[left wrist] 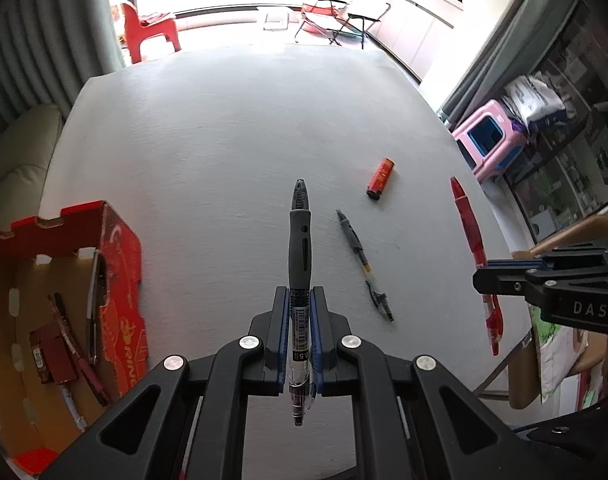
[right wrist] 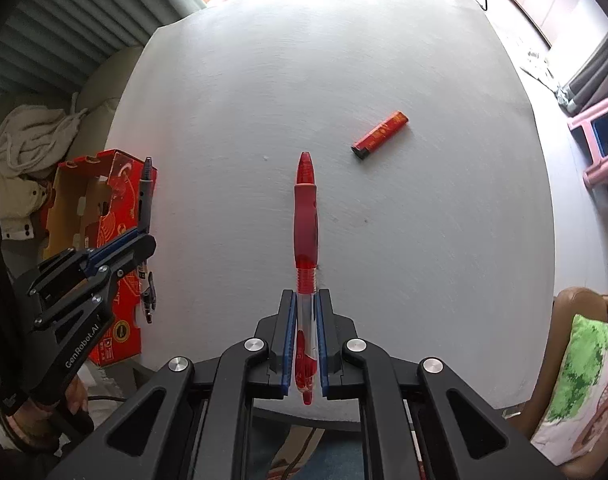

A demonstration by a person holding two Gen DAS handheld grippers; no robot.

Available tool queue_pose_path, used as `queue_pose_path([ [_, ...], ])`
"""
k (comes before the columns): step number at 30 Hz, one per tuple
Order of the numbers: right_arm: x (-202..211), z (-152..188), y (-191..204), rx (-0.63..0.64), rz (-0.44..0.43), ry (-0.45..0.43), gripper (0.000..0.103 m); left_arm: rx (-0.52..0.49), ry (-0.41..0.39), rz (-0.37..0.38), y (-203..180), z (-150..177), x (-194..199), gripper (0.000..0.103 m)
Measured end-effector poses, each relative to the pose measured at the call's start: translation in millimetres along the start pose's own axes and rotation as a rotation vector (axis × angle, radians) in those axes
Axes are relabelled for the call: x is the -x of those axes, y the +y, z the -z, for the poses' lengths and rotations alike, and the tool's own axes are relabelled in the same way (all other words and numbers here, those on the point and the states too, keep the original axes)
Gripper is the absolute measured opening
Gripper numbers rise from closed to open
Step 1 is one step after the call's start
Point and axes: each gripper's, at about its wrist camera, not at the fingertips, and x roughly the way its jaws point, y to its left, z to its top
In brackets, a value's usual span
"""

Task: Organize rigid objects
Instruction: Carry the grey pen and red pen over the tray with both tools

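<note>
The left gripper [left wrist: 300, 300] has its fingers [left wrist: 278, 320] clamped on a black pen [left wrist: 300, 248], which points forward along them above the grey worktop [left wrist: 224, 140]; the right gripper [right wrist: 306, 312] has its fingers [right wrist: 288, 320] clamped on a red pen [right wrist: 306, 216] in the same way, its tip aimed toward the far edge of the worktop. With the red cardboard box [left wrist: 120, 264] as landmark: the box stands open at the left edge of the worktop, and inside it lie a dark red pen [left wrist: 78, 356], a small brown packet [left wrist: 50, 356] and another pen [left wrist: 91, 312] leaning against its wall; the left gripper holds its pen just to the right of the box; further right of the box a slim black pen [left wrist: 364, 266] lies flat on the worktop, apart from both grippers; beyond that, further still from the box, an orange lighter [left wrist: 381, 179] lies on its side; the right gripper and its red pen are furthest from the box, near the worktop's right edge.
</note>
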Motion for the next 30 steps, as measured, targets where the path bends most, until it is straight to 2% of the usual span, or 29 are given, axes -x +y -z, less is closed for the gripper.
queue_pose_path([
  [9, -2.7, -19.2, 44.6, 0.102, -0.011, 0.004, 0.011, 0.116, -0.054, -0.043, 41.6, 3.8, 23.4, 0.011],
  [16, -14.6, -40.3, 122.0, 0.273, -0.079, 0.023, 0.011, 0.264, -0.092, -0.129, 94.5, 14.9, 49.3, 0.011],
  [23, -32.1, -41.8, 205.8, 0.461, -0.131, 0.056, 0.011, 0.403, -0.093, -0.227, 148.8, 43.1, 70.1, 0.011],
  [30, -47.6, -41.3, 266.7, 0.558, -0.189, 0.093, 0.011, 0.509, -0.081, -0.307, 192.2, 67.7, 83.2, 0.01],
])
